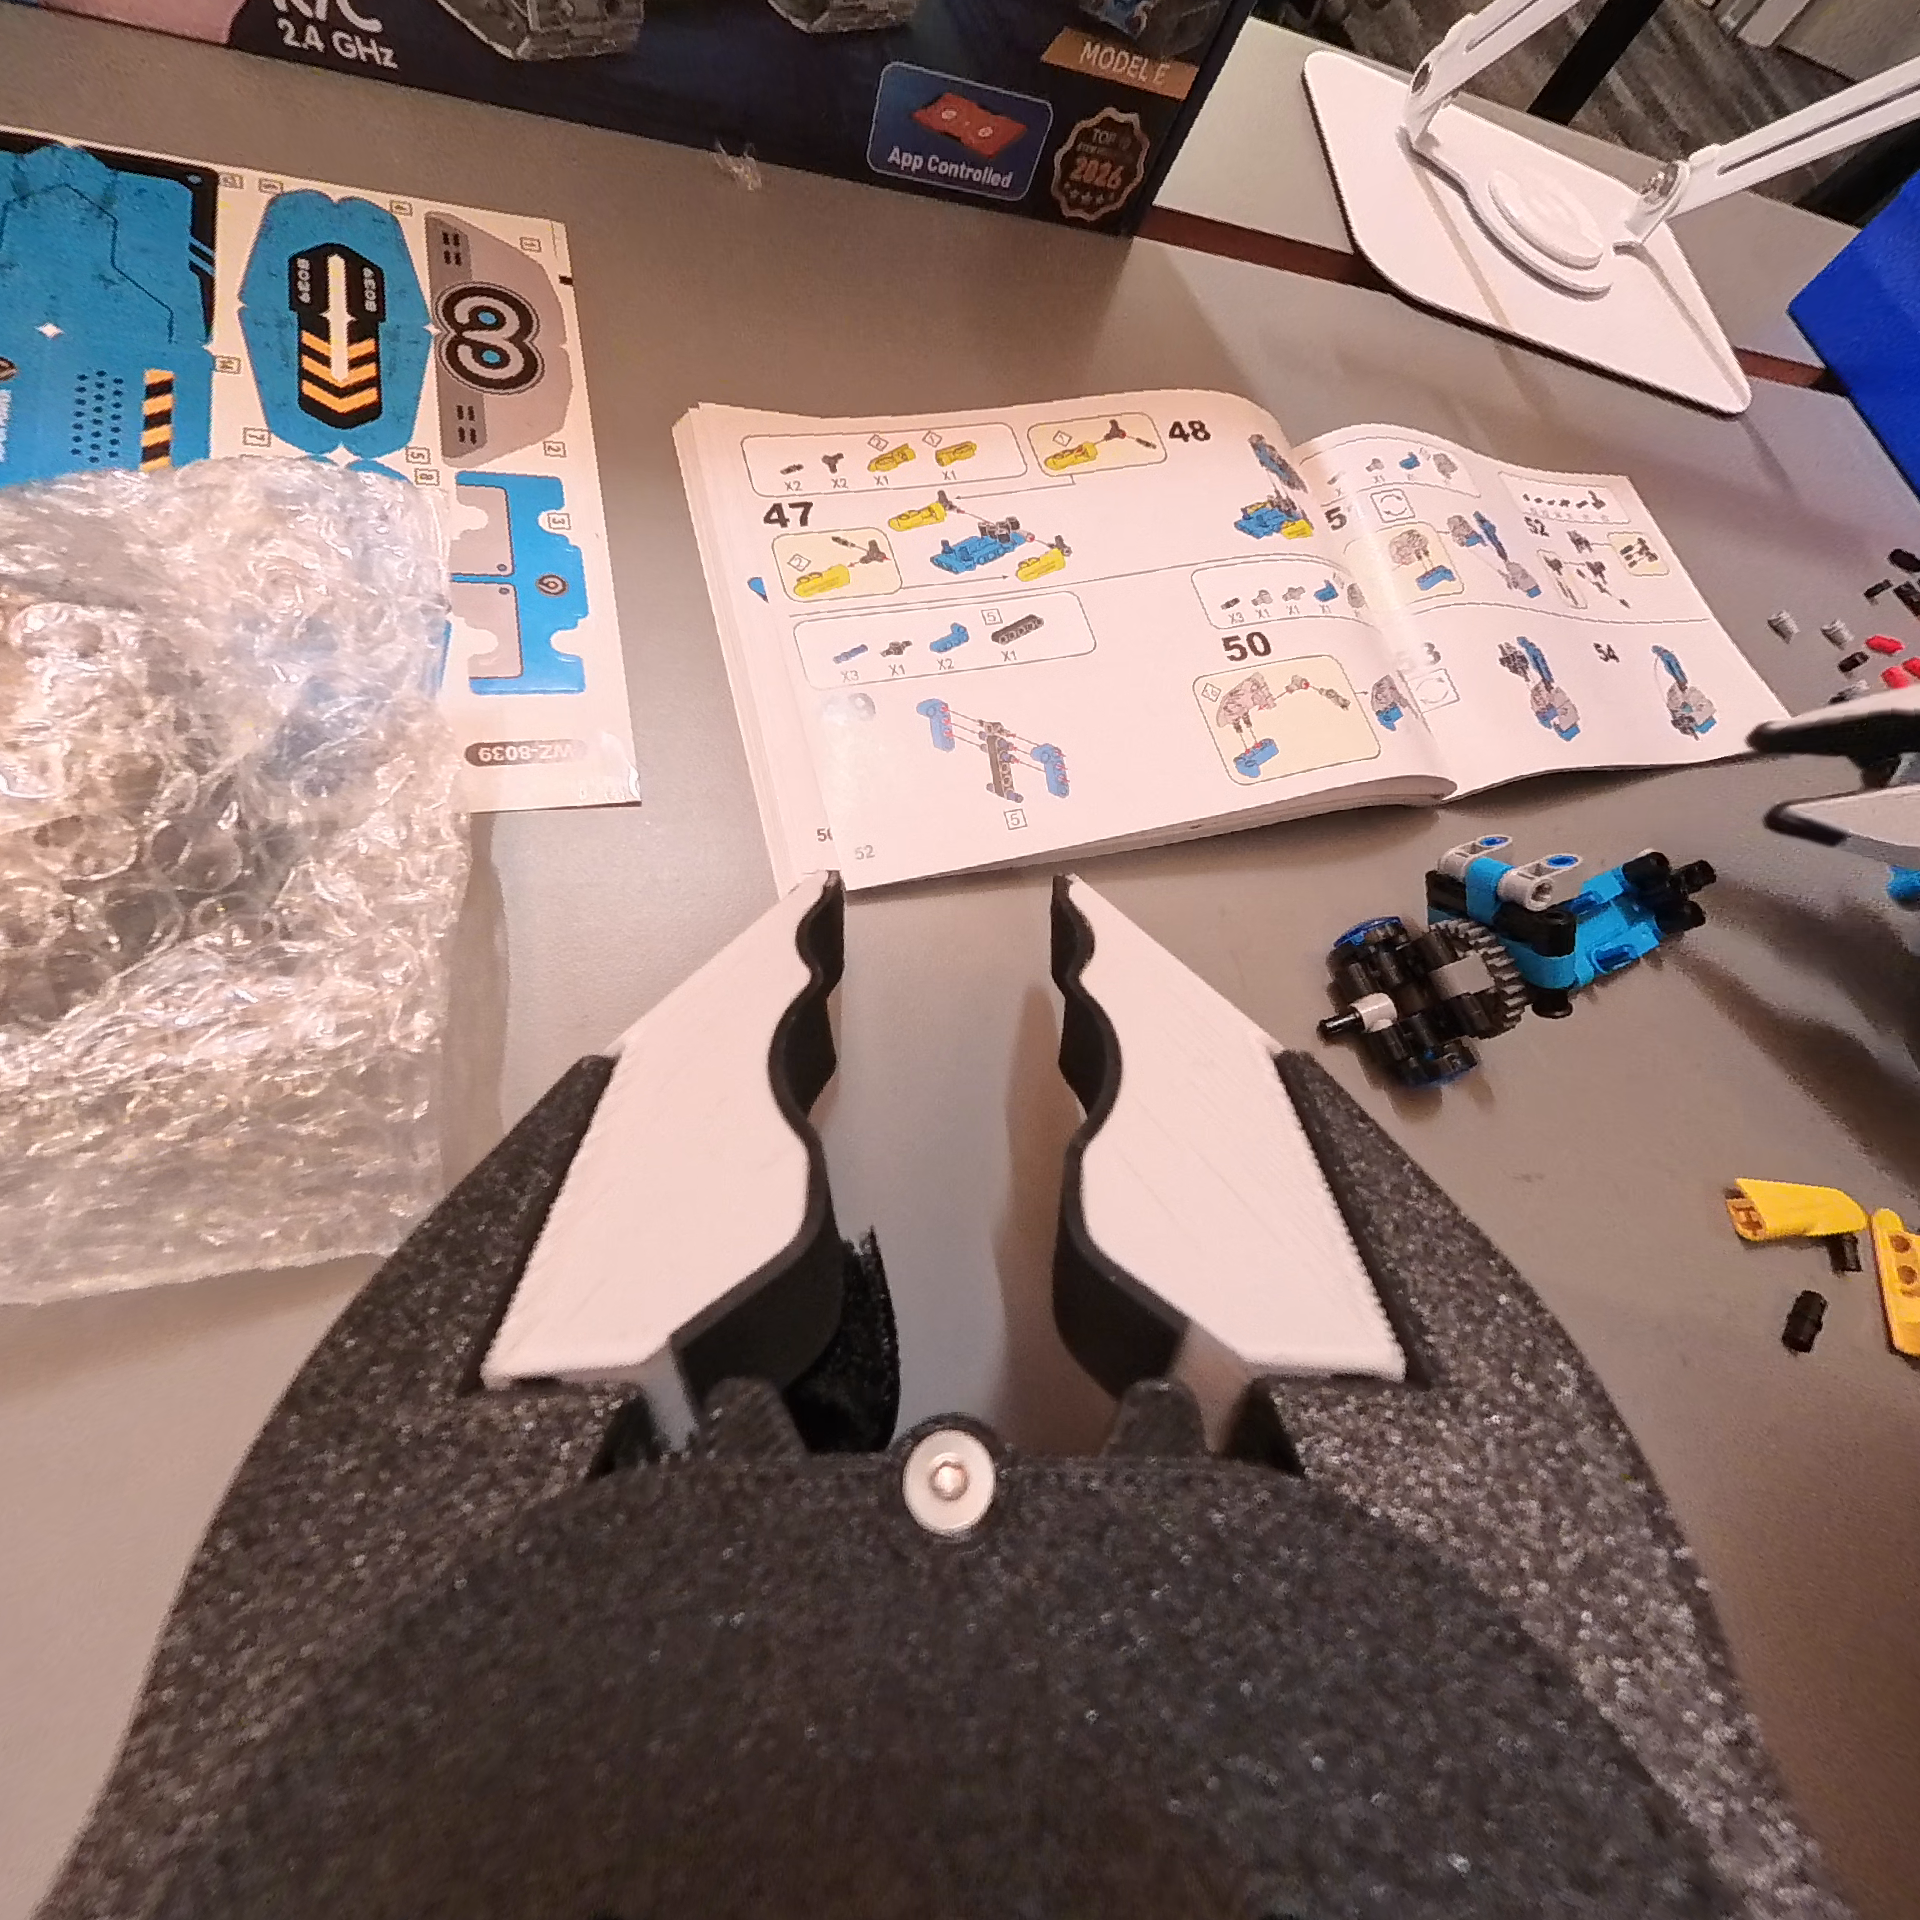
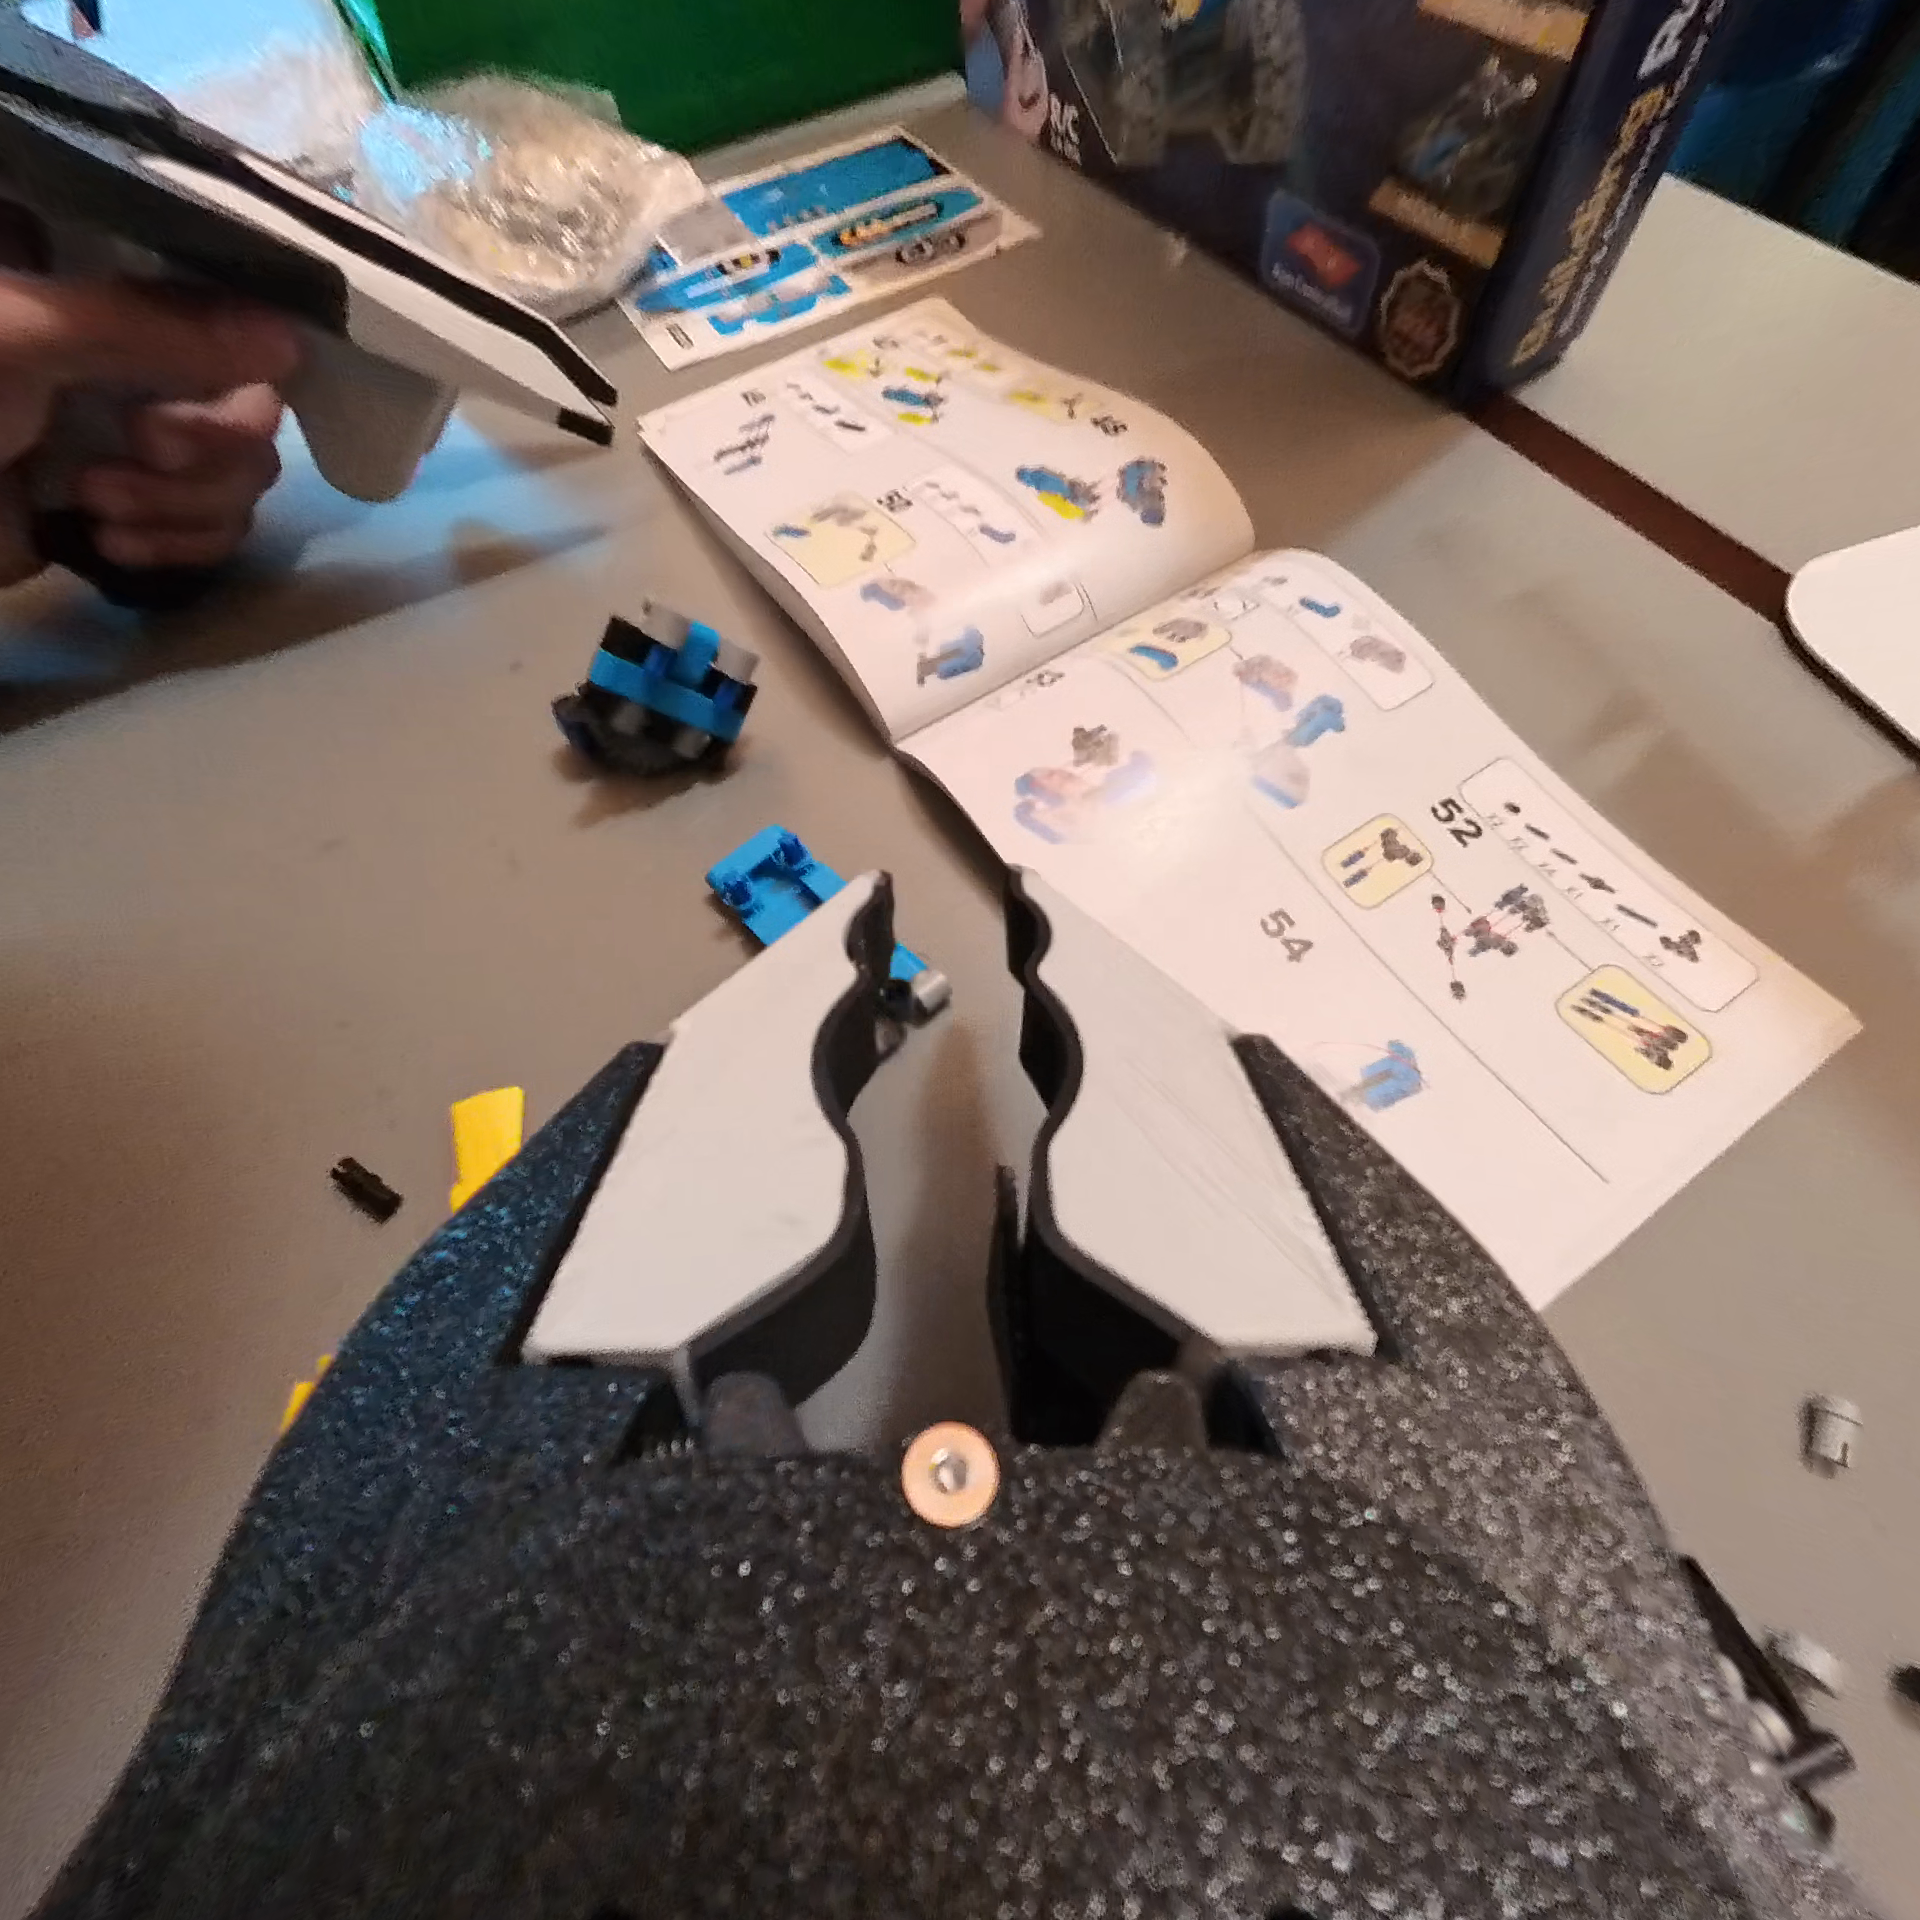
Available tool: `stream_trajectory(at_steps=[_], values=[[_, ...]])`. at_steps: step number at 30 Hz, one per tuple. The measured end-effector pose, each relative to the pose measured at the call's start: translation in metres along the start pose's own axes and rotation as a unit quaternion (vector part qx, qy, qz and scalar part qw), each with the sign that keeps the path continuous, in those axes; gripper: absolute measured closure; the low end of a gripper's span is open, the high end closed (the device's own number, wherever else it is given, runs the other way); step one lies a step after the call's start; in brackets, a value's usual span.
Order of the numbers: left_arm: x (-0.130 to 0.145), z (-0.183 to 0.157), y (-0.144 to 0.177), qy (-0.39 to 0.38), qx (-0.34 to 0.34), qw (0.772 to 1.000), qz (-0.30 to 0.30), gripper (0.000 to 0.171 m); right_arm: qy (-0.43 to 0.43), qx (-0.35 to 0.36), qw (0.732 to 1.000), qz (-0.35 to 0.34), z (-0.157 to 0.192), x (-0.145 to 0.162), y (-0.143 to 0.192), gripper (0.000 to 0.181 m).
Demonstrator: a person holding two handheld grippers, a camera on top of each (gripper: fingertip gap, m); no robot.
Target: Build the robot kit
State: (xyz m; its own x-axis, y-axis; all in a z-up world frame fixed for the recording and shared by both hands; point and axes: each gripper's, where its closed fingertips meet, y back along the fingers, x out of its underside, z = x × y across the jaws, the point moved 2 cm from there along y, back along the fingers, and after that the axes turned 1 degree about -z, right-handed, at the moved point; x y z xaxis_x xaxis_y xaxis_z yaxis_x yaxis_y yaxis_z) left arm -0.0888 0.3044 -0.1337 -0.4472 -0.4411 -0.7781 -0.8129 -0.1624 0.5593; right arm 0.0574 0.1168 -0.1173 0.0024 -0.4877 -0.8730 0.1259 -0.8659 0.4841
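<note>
My left gripper (image 1: 945,894) is open and empty above the grey table, just short of the near edge of an open instruction booklet (image 1: 1143,623). It also shows in the right wrist view (image 2: 603,414), held by a hand (image 2: 135,416). A blue and black brick assembly with a gear (image 1: 1507,945) lies to its right; it also shows in the right wrist view (image 2: 655,696). My right gripper (image 2: 948,883) is open and low over a flat blue brick piece (image 2: 774,883), which its left finger partly hides. Its fingertips (image 1: 1829,727) enter at the right edge.
Bubble wrap (image 1: 208,852), a sticker sheet (image 1: 312,416) and a dark product box (image 1: 727,83) lie left and behind. A white stand base (image 1: 1507,229) sits back right. Yellow pieces (image 1: 1787,1210), a black pin (image 1: 1803,1320) and small loose parts (image 1: 1870,655) lie at the right. Some 20 cm of space lies between my two pairs of fingers. The flat blue brick piece (image 2: 774,883) sits 5 cm or so from the ends of my right fingers. Look for it in the left wrist view (image 1: 1607,928) too.
</note>
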Motion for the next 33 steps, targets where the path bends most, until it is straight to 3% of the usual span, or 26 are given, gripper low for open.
stream_trajectory(at_steps=[24,33], values=[[0.0,0.001,0.0,0.007,0.001,1.0,0.0,0.131,-0.021,-0.005,1.0,0.01,-0.001,0.005,-0.005,0.164],[-0.004,0.0,0.004,-0.018,-0.011,1.0,-0.014,0.132,0.003,0.027,1.0,0.011,-0.012,0.001,0.016,0.164]])
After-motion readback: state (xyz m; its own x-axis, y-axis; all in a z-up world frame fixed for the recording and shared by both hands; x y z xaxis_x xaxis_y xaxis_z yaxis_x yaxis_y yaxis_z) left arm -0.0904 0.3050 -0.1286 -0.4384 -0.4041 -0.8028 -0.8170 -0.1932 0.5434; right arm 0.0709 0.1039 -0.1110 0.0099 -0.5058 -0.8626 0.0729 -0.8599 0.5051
